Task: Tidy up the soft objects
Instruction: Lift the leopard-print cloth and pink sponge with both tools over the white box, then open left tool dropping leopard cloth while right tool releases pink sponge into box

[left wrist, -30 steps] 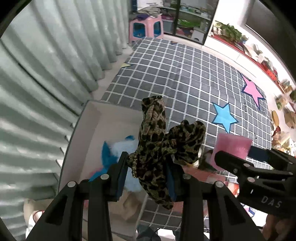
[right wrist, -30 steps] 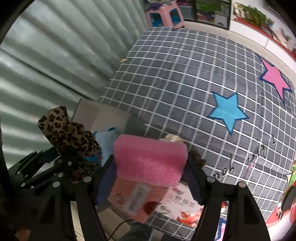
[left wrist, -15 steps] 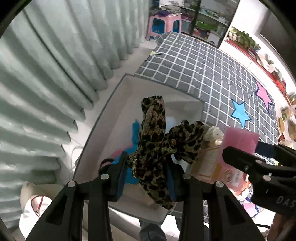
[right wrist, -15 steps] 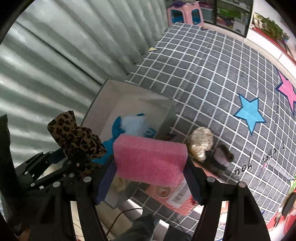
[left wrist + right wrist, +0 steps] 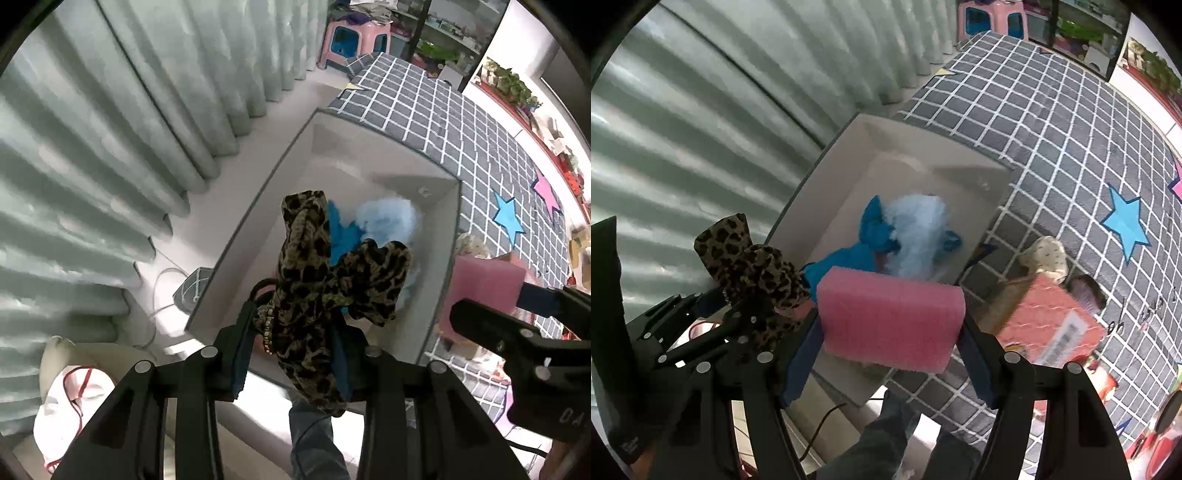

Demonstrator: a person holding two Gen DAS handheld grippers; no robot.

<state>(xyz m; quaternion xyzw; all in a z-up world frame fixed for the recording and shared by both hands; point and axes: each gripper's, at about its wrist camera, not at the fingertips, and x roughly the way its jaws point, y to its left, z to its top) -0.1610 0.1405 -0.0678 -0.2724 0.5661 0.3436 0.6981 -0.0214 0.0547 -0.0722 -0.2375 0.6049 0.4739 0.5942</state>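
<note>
Leopard-print cloth (image 5: 314, 291) is pinched between the blue pads of the left hand-held gripper (image 5: 291, 354), bunched into two lobes that rise above the fingertips while a tail hangs below them. From the right wrist view the same cloth (image 5: 750, 262) shows at the left, held over the near-left corner of the box (image 5: 827, 173). The right hand-held gripper (image 5: 888, 362) is clamped on a pink sponge (image 5: 890, 317), which spans the gap between its two pads and sits level. In the left wrist view the sponge (image 5: 484, 284) shows at the right, past the box's right wall.

Below both grippers lies the open white box (image 5: 295, 158), set on the floor at the left edge of a grey grid mat (image 5: 1052, 122). Inside it, toward the far right corner, rests a pale blue fluffy toy (image 5: 919, 229) with a darker blue cloth (image 5: 871, 229) touching its left side. On the mat just right of the box lie a cream dotted plush (image 5: 1045, 258) and a red carton (image 5: 1052, 328), near each other. A blue star (image 5: 1126, 225) is printed on the mat further right. Grey curtains (image 5: 110, 129) hang along the left.
</note>
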